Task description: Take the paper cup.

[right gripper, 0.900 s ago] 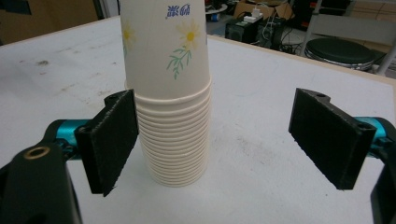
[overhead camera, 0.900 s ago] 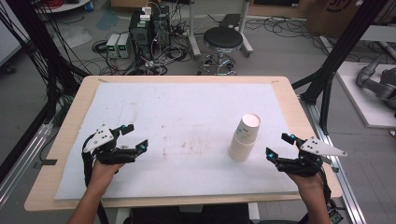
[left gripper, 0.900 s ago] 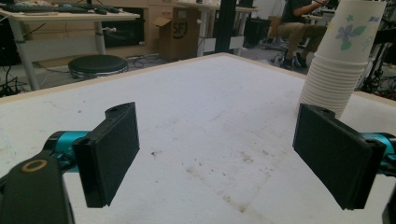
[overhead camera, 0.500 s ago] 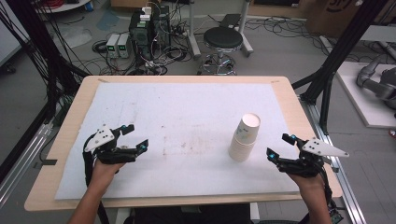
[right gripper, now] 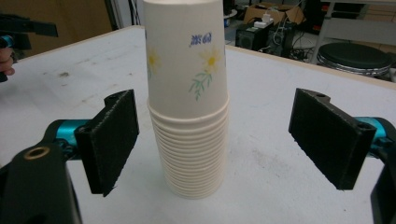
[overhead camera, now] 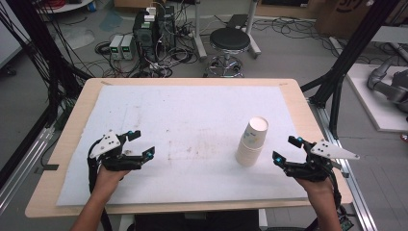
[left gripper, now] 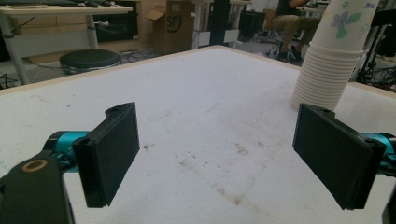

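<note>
A wooden table (overhead camera: 308,110) stands in a workshop, most of its top covered by a white mat (overhead camera: 192,125) marked with faint brownish stains near its middle. On the mat's right part stands a stack of paper cups (overhead camera: 252,142), upright with a slight lean, the top cup printed with small flowers. The right gripper (overhead camera: 286,149) rests at the mat's right edge just beside the stack, its fingers (right gripper: 112,140) spread wide and holding nothing; in the right gripper view the stack stands between them without touching either. The left gripper (overhead camera: 142,144) sits well apart at the mat's left, fingers likewise wide and empty. Beyond the table, on a grey floor, are a black round stool (overhead camera: 230,39), tangled cables and electronic boxes (overhead camera: 149,29), with black frame legs at both sides.
</note>
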Motion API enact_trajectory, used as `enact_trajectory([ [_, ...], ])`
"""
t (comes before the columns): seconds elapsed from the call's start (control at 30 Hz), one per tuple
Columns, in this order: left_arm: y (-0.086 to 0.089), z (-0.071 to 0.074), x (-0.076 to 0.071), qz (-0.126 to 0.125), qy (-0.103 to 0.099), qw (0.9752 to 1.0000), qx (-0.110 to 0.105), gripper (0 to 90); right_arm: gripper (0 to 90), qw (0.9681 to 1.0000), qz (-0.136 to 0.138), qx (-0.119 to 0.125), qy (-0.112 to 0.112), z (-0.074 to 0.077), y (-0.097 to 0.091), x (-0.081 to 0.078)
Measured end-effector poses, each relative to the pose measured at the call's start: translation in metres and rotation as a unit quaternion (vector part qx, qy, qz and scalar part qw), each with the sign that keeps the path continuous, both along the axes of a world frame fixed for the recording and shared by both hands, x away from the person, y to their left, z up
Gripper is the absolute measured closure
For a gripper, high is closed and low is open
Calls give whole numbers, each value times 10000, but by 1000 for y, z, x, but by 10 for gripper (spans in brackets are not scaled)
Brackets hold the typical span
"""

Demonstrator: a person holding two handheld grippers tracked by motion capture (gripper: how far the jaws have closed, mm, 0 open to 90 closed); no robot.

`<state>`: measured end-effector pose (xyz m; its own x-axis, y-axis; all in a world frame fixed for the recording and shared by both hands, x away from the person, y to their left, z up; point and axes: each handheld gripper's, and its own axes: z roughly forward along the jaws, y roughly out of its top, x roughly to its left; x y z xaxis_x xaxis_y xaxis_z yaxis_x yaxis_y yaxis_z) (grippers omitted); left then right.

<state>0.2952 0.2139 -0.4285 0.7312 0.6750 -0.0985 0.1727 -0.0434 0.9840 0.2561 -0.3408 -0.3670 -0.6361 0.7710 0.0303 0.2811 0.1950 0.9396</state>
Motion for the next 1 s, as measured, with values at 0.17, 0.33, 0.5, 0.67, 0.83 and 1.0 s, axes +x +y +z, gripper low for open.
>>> enact_trajectory([
  [0.17,1,-1,0,15,15,10000,5,146,161,9999,123,-32,-32,11,9,2],
  [0.33,-1,-1,1,-17,20,10000,4,146,161,9998,191,-103,-54,18,15,7],
  [0.5,-2,-1,1,-39,34,10000,13,146,161,9994,261,-247,-18,29,24,20],
  [0.67,-3,-1,1,-67,44,10000,19,146,161,9991,345,-234,97,33,33,33],
  [0.83,-2,-2,1,-57,75,10000,0,147,161,9981,469,-327,232,33,43,47],
  [1.0,-2,-2,1,-68,77,9999,-24,148,162,9970,592,-385,308,32,51,56],
])
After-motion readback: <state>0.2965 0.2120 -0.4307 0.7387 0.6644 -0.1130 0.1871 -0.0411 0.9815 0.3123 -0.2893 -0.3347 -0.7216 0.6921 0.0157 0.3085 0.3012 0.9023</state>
